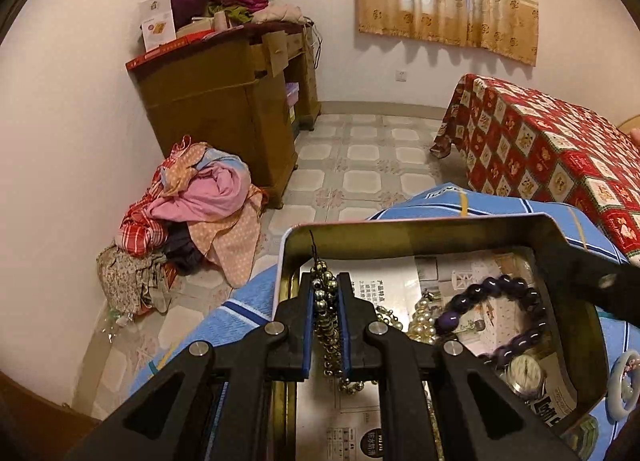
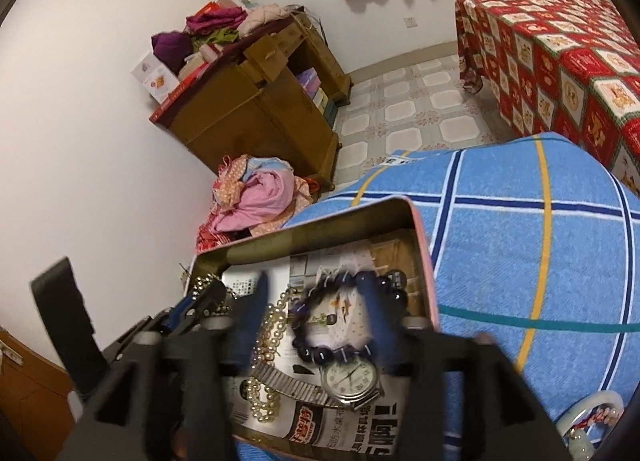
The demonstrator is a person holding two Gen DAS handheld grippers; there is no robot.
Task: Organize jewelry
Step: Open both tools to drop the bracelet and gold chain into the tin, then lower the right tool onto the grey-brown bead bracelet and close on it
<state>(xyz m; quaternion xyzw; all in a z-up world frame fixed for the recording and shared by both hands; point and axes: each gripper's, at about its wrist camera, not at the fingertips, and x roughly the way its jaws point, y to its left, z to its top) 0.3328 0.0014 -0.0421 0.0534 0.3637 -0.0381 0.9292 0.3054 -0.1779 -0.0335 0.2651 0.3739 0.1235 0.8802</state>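
An open metal tin point(image 1: 416, 223) lined with newspaper sits on a blue checked cloth. My left gripper point(image 1: 325, 280) is over the tin's left end, shut on a strand of small gold and silver beads point(image 1: 321, 303) that hangs between its blue pads. Inside the tin lie a purple bead bracelet point(image 1: 492, 287), a pearl necklace point(image 1: 424, 321) and a wristwatch point(image 1: 526, 375). In the right wrist view my right gripper point(image 2: 314, 279) is open and blurred, its fingers straddling the purple bracelet point(image 2: 316, 353), which rests on the paper above the watch point(image 2: 350, 379) and beside the pearls point(image 2: 268, 341).
A pale bangle point(image 2: 592, 417) lies on the blue cloth point(image 2: 520, 261) right of the tin. Beyond are a tiled floor, a clothes pile point(image 1: 192, 221), a cluttered wooden cabinet point(image 1: 224, 101) and a red patterned cover point(image 1: 560, 165).
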